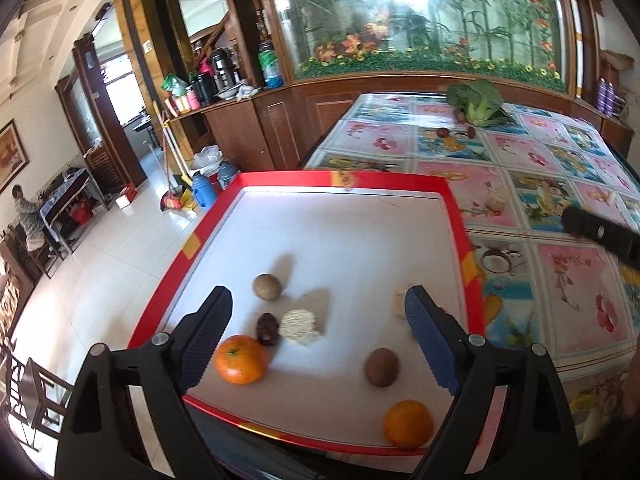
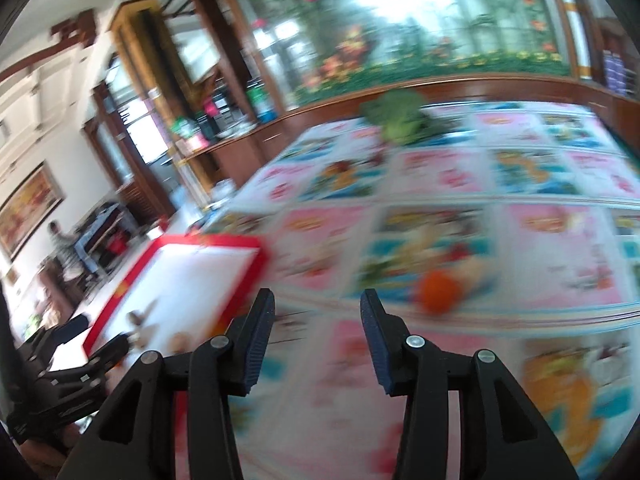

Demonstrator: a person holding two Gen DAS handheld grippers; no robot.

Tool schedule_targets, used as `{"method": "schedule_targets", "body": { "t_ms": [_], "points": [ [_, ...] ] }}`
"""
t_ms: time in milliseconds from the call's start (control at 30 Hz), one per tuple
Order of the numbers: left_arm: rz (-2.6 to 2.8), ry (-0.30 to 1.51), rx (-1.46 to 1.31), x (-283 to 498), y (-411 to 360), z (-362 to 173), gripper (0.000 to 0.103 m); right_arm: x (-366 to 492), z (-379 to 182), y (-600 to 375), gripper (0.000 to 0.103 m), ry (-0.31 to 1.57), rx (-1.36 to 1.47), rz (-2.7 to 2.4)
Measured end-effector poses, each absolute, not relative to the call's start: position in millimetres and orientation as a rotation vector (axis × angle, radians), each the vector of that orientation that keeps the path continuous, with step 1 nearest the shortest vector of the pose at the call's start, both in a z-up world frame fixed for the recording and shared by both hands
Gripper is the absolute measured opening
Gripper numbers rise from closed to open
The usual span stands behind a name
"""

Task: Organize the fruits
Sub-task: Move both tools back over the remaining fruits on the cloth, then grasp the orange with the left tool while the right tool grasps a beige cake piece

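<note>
Two oranges (image 1: 240,359) are sitting near the tray's (image 1: 456,216) front edge; I'm holding both my left tongs (image 1: 316,312) and right tongs (image 2: 317,312) apart, empty.

My tray (image 1: 456,208) sits at the table's (image 1: 560,280) left edge, holding two oranges (image 1: 240,359) near me, two kiwis (image 1: 382,367) among them, while broccoli (image 1: 476,100) lies at the far end, another orange (image 2: 438,292) right of the tray.

Left gripper (image 1: 318,306) and right gripper (image 2: 317,304), fingers apart, empty.
</note>
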State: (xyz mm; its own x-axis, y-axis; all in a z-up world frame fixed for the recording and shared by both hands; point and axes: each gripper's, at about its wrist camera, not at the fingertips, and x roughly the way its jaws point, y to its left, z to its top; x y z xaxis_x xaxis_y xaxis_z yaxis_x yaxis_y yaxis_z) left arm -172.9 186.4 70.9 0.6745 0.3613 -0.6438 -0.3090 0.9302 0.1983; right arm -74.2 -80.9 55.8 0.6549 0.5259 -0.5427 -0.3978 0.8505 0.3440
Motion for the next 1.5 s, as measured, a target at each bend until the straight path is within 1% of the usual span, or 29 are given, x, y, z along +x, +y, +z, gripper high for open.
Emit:
{"method": "schedule_targets", "body": {
  "t_ms": [167, 367, 467, 567, 633, 867, 1067, 1100, 1167, 1200, 1267, 1400, 1433, 1467, 1500],
  "points": [
    [0.296, 0.745, 0.140, -160.9, 148.1, 71.6, 0.092, -51.8, 56.1, -152.9, 0.045, 0.674, 0.244, 0.367],
    [0.187, 0.762, 0.215, -142.0, 99.9, 68.3, 0.093, -17.7, 49.1, -250.1, 0.046, 0.679, 0.395, 0.172],
    [0.130, 0.772, 0.233, -131.5, 78.8, 65.9, 0.093, -3.7, 39.5, -274.7, 0.046, 0.714, 0.508, 0.169],
    [0.082, 0.778, 0.245, -118.5, 57.6, 62.4, 0.093, 3.9, 37.4, -275.7, 0.046, 0.728, 0.572, 0.219],
    [0.054, 0.780, 0.238, -110.6, 47.0, 60.2, 0.093, 9.4, 39.0, -267.9, 0.046, 0.731, 0.554, 0.244],
    [-0.016, 0.767, 0.200, -85.5, 21.5, 54.8, 0.093, 32.8, 34.8, -240.8, 0.046, 0.783, 0.401, 0.252],
    [-0.073, 0.795, 0.149, -66.1, 13.7, 50.0, 0.093, 41.9, 29.7, -223.9, 0.046, 0.796, 0.244, 0.194],
    [-0.074, 0.805, 0.147, -63.1, 12.1, 48.1, 0.093, 44.9, 25.7, -219.2, 0.045, 0.814, 0.212, 0.189],
    [-0.097, 0.823, 0.131, -56.5, 7.8, 44.8, 0.093, 48.7, 18.8, -215.9, 0.035, 0.846, 0.184, 0.173],
    [-0.103, 0.831, 0.126, -54.0, 6.3, 44.1, 0.093, 47.8, 19.4, -214.9, 0.034, 0.837, 0.169, 0.163],
    [-0.116, 0.840, 0.121, -48.1, 1.0, 42.4, 0.093, 48.1, 19.2, -215.1, 0.024, 0.849, 0.152, 0.160],
    [-0.132, 0.858, 0.105, -35.1, -4.4, 37.3, 0.093, 48.7, 18.6, -220.1, 0.023, 0.856, 0.186, 0.168],
    [-0.133, 0.864, 0.101, -32.1, -4.8, 36.1, 0.091, 49.4, 18.7, -220.1, 0.023, 0.858, 0.194, 0.170],
    [-0.132, 0.872, 0.098, -28.1, -5.9, 34.2, 0.087, 49.5, 18.8, -220.1, 0.023, 0.859, 0.200, 0.170],
    [-0.133, 0.881, 0.096, -25.0, -6.6, 32.4, 0.077, 49.5, 18.8, -221.3, 0.023, 0.862, 0.208, 0.170]
  ]
}}
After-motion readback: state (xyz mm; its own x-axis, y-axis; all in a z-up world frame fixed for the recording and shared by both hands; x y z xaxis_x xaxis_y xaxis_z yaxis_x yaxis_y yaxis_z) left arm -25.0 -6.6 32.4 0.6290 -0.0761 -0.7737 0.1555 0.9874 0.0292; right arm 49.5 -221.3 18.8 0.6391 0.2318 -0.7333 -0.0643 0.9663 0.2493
